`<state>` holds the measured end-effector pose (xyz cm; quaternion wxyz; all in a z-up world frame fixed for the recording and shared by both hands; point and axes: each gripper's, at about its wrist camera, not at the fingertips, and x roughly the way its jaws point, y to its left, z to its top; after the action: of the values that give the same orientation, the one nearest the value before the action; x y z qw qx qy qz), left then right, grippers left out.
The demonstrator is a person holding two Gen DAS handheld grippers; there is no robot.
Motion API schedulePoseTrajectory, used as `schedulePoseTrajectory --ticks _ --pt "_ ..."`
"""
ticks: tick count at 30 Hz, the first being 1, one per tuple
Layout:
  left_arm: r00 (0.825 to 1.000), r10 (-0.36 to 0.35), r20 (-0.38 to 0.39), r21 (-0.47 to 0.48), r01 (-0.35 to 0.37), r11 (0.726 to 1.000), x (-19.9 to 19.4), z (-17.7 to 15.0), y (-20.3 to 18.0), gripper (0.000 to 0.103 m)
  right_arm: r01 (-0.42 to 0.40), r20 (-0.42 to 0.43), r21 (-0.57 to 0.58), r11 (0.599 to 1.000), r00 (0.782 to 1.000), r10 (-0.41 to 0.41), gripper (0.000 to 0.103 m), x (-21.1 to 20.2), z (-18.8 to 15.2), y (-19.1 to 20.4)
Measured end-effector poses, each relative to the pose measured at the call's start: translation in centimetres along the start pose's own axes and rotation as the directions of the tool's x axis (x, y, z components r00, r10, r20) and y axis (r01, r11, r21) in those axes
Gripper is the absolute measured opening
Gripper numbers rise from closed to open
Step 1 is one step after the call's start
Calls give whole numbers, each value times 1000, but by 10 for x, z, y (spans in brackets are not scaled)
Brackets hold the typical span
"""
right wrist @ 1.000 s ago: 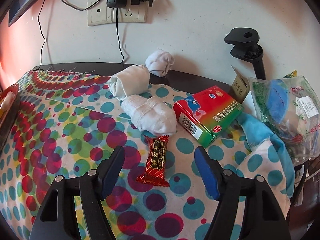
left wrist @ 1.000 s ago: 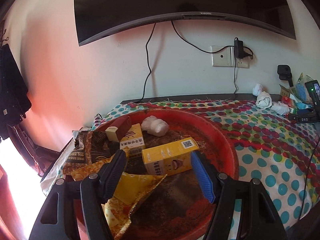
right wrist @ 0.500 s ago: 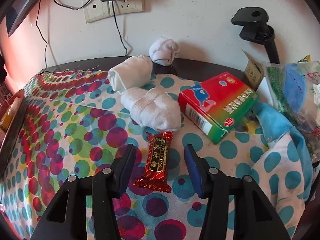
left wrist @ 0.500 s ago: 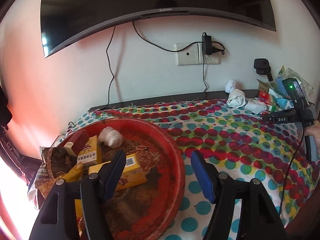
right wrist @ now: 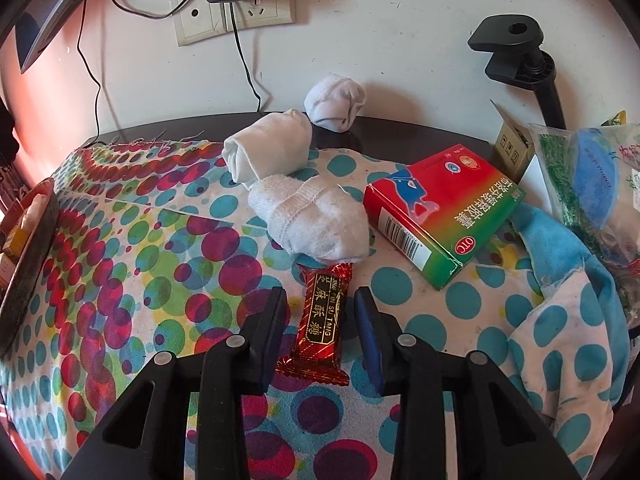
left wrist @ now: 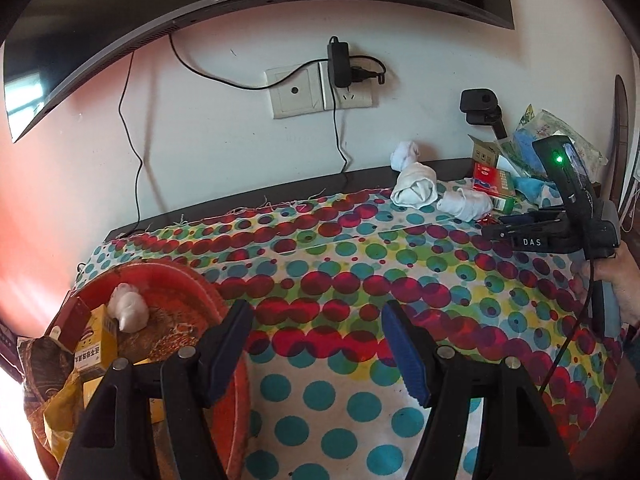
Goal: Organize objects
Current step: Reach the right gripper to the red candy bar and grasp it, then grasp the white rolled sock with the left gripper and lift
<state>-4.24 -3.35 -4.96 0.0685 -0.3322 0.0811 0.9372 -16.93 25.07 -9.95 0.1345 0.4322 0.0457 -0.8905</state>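
Note:
A red candy bar wrapper (right wrist: 320, 320) lies on the polka-dot cloth (right wrist: 120, 260). My right gripper (right wrist: 320, 312) straddles it, jaws narrowed with a small gap on each side, not touching it. Rolled white socks (right wrist: 312, 224) and a red-green medicine box (right wrist: 440, 208) lie just beyond. My left gripper (left wrist: 316, 340) is open and empty above the cloth, right of the red tray (left wrist: 208, 292). The tray holds a yellow box (left wrist: 94, 344), a white sock ball (left wrist: 128, 310) and wrappers. The right gripper also shows in the left wrist view (left wrist: 504, 224).
A second rolled sock (right wrist: 268, 148) and a sock ball (right wrist: 336, 100) sit near the wall. Plastic bags (right wrist: 588, 168) and a blue towel (right wrist: 560, 248) crowd the right. A black clamp stand (right wrist: 516, 48), wall sockets (right wrist: 236, 12) with cables and a TV (left wrist: 200, 8) are behind.
My left gripper has swung right, away from over the tray to above the cloth. My right gripper has moved forward and narrowed its jaws around the candy bar.

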Motion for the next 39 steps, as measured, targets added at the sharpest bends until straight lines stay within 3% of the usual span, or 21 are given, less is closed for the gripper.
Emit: schedulePoseTrajectory --ticks 5,11,17,19,23,25,27,30,34,39 --pt "999 -28 -36 20 29 999 23 12 -17 69 20 0 -5 1000 1000 -20 20 0 0 1" --pt "994 -89 -66 19 90 996 49 34 -31 69 16 1 -25 1000 1000 -16 18 -4 -3 -2" --pt "972 -214 -94 96 223 970 80 63 -61 69 38 0 -56 998 999 -38 18 -14 -13 -14" --pt "954 -281 -103 87 290 953 90 74 -70 69 29 0 -40 999 1000 -29 18 -16 -16 -18" --pt "889 -418 -186 75 437 896 120 99 -92 69 4 0 -2 1000 1000 -4 18 -19 -19 -25" --pt "877 -429 -216 99 457 884 131 108 -108 69 2 0 -3 1000 1000 -2 18 -20 -19 -24" --pt "852 -458 -254 121 498 858 143 116 -123 69 -1 0 -2 1000 1000 1 19 -20 -18 -24" --pt "835 -469 -288 140 521 842 159 122 -138 69 -11 0 3 1000 1000 11 19 -21 -18 -26" --pt "840 -428 -332 180 502 846 183 120 -158 69 -21 1 7 1000 1000 21 19 -21 -19 -26" --pt "890 -353 -290 236 424 874 195 115 -165 69 -9 -1 -10 1000 1000 9 20 -21 -20 -23"
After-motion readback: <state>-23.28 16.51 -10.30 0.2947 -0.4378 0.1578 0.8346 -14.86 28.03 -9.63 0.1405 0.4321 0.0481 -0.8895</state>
